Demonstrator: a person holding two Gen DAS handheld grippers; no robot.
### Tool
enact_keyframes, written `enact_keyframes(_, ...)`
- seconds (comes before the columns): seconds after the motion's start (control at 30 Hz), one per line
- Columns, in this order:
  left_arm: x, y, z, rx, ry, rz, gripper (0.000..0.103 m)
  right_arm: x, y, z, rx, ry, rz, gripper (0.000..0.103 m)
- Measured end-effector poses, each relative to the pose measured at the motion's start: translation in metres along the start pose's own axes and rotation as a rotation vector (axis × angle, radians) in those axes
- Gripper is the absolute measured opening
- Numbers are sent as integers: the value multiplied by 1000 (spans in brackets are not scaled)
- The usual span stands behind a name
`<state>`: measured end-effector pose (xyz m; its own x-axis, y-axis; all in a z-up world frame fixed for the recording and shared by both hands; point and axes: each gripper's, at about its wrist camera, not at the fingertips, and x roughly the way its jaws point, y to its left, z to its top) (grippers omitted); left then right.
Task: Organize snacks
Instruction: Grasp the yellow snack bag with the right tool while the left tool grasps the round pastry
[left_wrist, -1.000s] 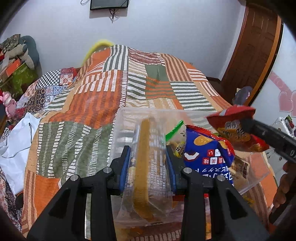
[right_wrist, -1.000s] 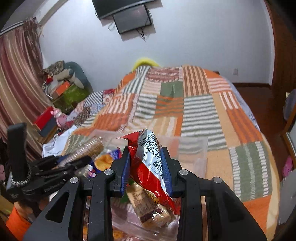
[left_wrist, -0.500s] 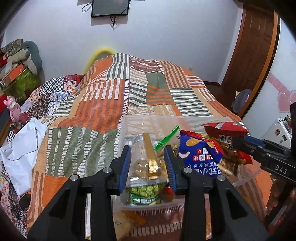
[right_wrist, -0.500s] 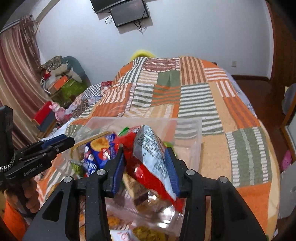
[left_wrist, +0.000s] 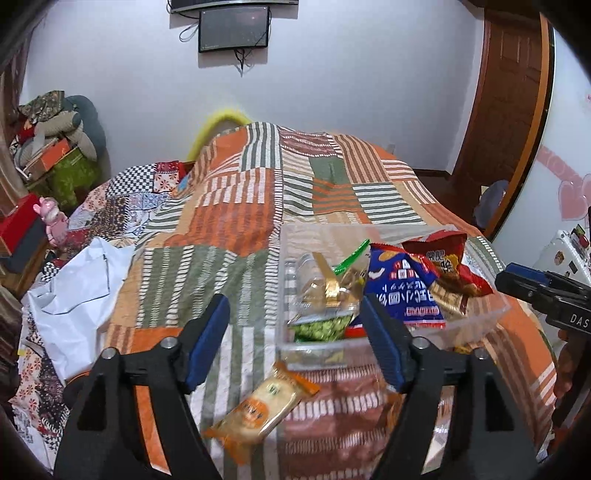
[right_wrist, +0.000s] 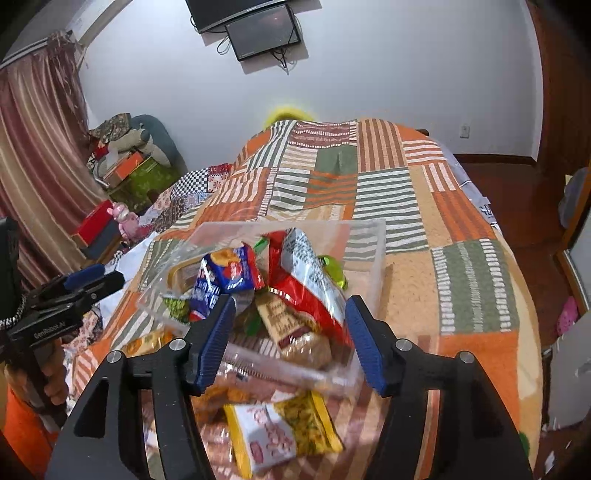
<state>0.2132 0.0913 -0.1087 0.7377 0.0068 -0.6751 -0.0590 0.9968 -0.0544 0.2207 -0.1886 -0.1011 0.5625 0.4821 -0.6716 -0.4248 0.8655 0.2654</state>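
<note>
Bed (left_wrist: 236, 221) first: it is big and has a striped patchwork blanket in orange, green and white. On the blanket near the person sits a clear plastic box (left_wrist: 480, 325). The box is already stuffed with snacks. A blue packet (left_wrist: 400, 288) leans against a red packet (left_wrist: 443, 258), and a see-through packet with a gold strip (left_wrist: 325, 288) lies on a green pea packet (left_wrist: 321, 328).

Some snacks are not in the box yet. An orange cracker packet (left_wrist: 258, 406) lies flat on the blanket, just in front of the box. A white and yellow packet (right_wrist: 284, 432) lies there too, close to the box's near wall.

Now the two tools. The left hand-held gripper (left_wrist: 295, 339) is spreading its jaws, and nothing is between them. The right hand-held gripper (right_wrist: 288, 339) is spreading its jaws as well; the red packet sits between them in the right view, but the pads do not press on it.

I think the next pick is a loose packet. The orange cracker packet lies just below the left tool's tips. Its long side runs slanted, from low on the left up to the right, so the jaws would have to close across its short side. The left hand looks nearer to it. The white and yellow packet lies right under the right tool.
</note>
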Motion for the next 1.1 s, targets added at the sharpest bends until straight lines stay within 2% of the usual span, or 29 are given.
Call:
enact_keyframes(0.1,-10,5,-8,-6,0,11,80,-6,2,-9,-9,5,8,63)
enact_keyframes(0.37,-5,18,-33,-17,66,25,81,-5,10,-34,-39,57,14,65)
enact_keyframes(0.67,33,31,-62,-20,189,33,81,8,1,-65,50,149,50,65)
enact_keyframes(0.8,51,38,-69,-42,230,30,81,13,1,-73,47,168,19,65)
enact_keyframes(0.87,60,39,-72,-48,252,29,81,16,1,-75,40,179,8,67)
enact_keyframes(1.0,72,41,-74,-67,273,3,81,17,4,-75,29,173,7,79)
enact_keyframes(1.1,76,38,-78,-68,289,-30,78,22,6,-74,20,180,7,81)
